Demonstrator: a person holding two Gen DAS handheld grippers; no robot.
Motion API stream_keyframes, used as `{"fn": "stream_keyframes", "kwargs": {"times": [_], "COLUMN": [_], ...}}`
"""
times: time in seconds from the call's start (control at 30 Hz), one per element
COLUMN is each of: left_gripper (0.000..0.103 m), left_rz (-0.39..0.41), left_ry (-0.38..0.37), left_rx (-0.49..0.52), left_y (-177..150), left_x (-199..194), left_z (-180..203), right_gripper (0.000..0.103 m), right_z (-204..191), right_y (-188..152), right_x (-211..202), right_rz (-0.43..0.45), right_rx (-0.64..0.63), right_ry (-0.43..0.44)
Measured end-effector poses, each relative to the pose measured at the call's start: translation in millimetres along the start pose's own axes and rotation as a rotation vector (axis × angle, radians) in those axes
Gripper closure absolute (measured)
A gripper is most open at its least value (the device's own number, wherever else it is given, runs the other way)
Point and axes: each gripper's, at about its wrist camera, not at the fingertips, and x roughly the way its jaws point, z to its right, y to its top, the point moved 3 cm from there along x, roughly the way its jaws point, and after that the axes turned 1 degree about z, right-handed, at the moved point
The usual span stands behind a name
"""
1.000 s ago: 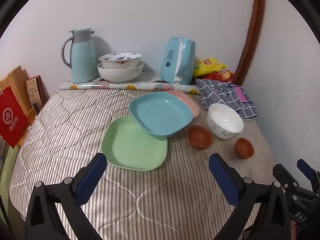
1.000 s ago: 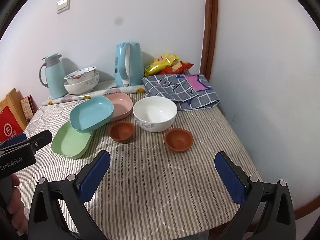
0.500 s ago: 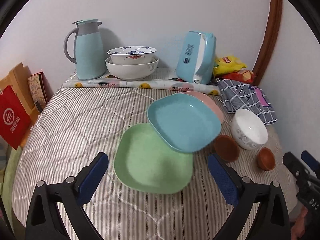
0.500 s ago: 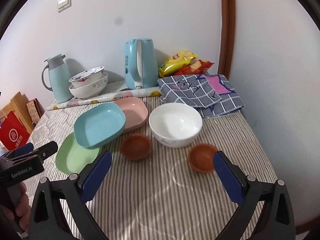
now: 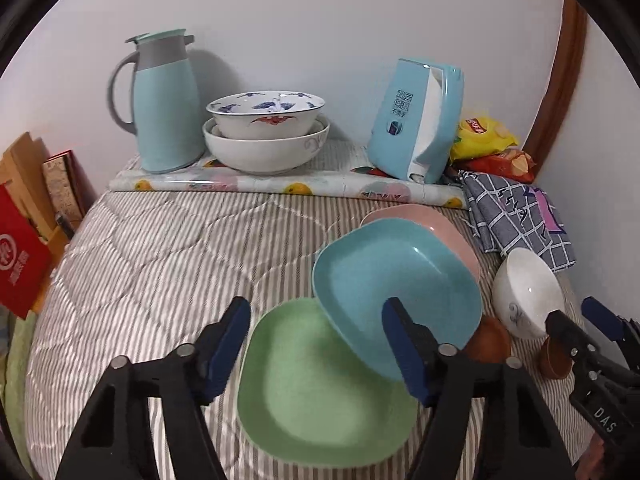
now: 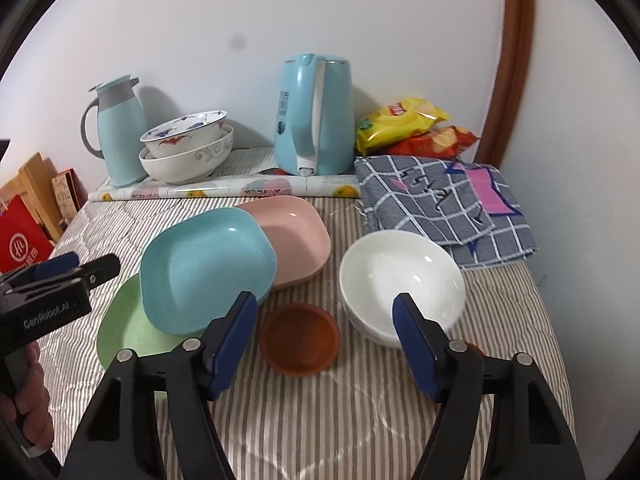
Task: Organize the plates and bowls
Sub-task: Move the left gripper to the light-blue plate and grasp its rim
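Observation:
Three square plates overlap on the striped cloth: a green plate (image 5: 320, 392) lowest, a blue plate (image 5: 396, 292) leaning on it, and a pink plate (image 5: 436, 224) behind. A white bowl (image 6: 400, 276) and a small brown bowl (image 6: 300, 338) sit to their right; a second brown bowl (image 5: 554, 360) is partly hidden. My left gripper (image 5: 320, 344) is open, its fingers on either side of the green plate's far part. My right gripper (image 6: 326, 340) is open above the brown bowl, one pad (image 6: 416, 344) in front of the white bowl.
At the back stand a teal thermos (image 5: 164, 104), two stacked patterned bowls (image 5: 266, 136), a blue kettle (image 6: 316, 116), snack bags (image 6: 404, 124), a rolled sheet (image 6: 224, 190) and a checked cloth (image 6: 444, 204). Red bag and boxes (image 5: 24, 232) stand left. A wall runs along the right.
Both grippers have moved forward and down toward the dishes and narrowed their opening somewhat. The dishes have not moved.

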Motion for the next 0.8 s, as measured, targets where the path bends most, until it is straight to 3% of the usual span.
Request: {"fn": "stream_keyframes", "kwargs": {"times": [0.1, 0.17, 0.3, 0.8], "left_gripper": [0.053, 0.055, 0.056, 0.056], "left_rz": [-0.025, -0.039, -0.052, -0.078], "left_ry": [-0.008, -0.025, -0.057, -0.116], "left_rx": [0.006, 0.001, -0.001, -0.011], "left_y": [5, 8, 15, 28], "left_x": [15, 24, 39, 76], "left_z": [1, 1, 2, -2], "right_gripper": [0.038, 0.041, 0.048, 0.048], "right_z": [-5, -7, -12, -29], "right_y": [5, 7, 11, 11], "right_x": [10, 17, 35, 78], "right_rz": [-0.007, -0.018, -0.042, -0.137], "right_rx": [-0.019, -0.023, -0.027, -0.034], "right_ry": [-0.002, -0.002, 0.010, 0.057]}}
